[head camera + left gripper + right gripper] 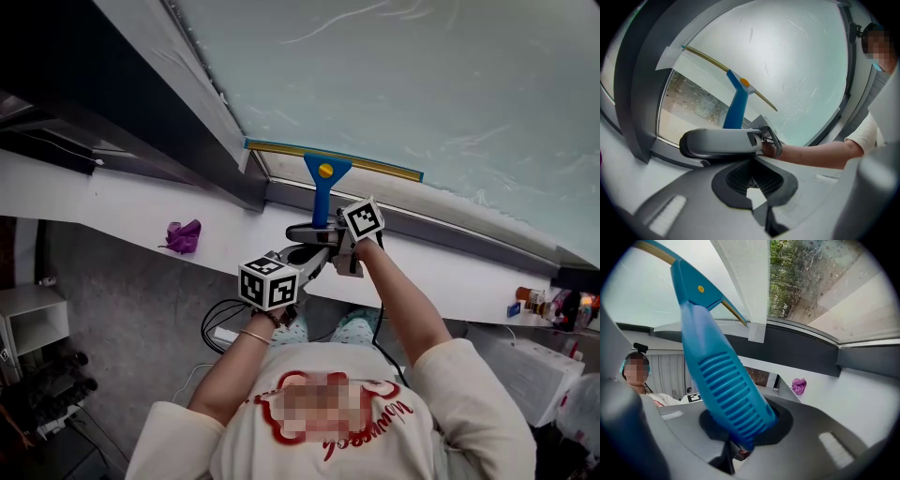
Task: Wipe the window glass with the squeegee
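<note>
Right gripper view shows the right hand-held gripper clamped on the probably light, stiff squeegee by its ribbed handle, blade on the window glass at eleven o'clock; the left hand-held gripper gapes empty.

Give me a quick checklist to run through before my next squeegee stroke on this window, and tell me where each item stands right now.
1. Grip on the squeegee handle: ok. The fingers of the right gripper are closed on it.
2. Blade position: ok. It lies along the bottom edge of the window glass, with its left end at the frame.
3. Blade pressed flat on the glass: cannot tell.
4. Left gripper out of the way: ok. It is empty and sits beside the right gripper.
5. Glass clean: not ok. Streaks show above the blade.
6. Purple cloth: ok. It is on the sill, away from the blade.
</note>
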`<move>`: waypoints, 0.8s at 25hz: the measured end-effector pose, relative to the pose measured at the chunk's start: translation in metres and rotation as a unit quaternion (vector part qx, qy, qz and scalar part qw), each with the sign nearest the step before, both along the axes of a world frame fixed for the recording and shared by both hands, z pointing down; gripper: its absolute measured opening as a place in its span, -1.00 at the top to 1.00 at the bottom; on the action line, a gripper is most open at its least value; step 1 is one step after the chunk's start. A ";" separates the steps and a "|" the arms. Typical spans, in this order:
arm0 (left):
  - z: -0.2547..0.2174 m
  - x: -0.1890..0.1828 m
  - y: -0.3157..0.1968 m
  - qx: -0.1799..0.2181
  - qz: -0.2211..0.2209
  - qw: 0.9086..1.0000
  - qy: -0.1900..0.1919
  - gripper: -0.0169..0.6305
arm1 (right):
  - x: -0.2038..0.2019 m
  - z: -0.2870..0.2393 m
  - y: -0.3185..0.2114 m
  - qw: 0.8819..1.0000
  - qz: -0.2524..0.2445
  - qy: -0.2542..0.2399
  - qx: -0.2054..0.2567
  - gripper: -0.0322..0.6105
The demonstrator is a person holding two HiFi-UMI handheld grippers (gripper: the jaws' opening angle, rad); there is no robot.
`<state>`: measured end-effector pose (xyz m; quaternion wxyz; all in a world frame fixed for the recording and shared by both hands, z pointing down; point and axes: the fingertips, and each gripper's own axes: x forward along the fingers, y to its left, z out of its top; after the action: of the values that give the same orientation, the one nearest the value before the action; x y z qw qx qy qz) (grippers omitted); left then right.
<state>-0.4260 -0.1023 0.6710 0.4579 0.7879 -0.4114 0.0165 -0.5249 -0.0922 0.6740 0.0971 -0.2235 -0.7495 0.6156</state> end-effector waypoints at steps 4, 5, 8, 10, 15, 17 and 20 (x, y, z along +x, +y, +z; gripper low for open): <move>0.001 0.000 0.003 -0.003 0.004 1.000 0.002 0.95 | 0.000 0.001 0.003 1.000 0.001 -0.002 0.000 0.68; 0.001 -0.001 0.004 -0.002 0.005 1.000 0.001 0.95 | -0.001 0.000 0.004 1.000 0.001 -0.003 0.003 0.69; 0.000 -0.001 0.007 0.001 0.009 1.000 -0.003 0.95 | -0.001 -0.002 0.005 1.000 0.012 -0.004 0.015 0.73; -0.002 -0.002 0.010 0.003 0.016 1.000 -0.008 0.95 | 0.001 0.002 0.005 0.999 0.026 0.001 0.036 0.79; -0.016 -0.002 0.023 0.014 0.041 0.999 -0.011 0.95 | 0.001 -0.015 0.018 0.991 0.018 -0.026 0.130 0.87; -0.028 -0.001 0.027 0.032 0.051 0.998 -0.006 0.95 | 0.000 -0.029 0.024 0.990 0.015 -0.033 0.139 0.87; -0.046 -0.003 0.033 0.058 0.072 0.996 -0.013 0.95 | -0.002 -0.049 0.024 0.990 0.048 -0.044 0.127 0.87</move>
<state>-0.4295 -0.0689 0.6249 0.4037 0.8404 -0.3599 0.0355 -0.5272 -0.0681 0.6246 0.0620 -0.2000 -0.8348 0.5092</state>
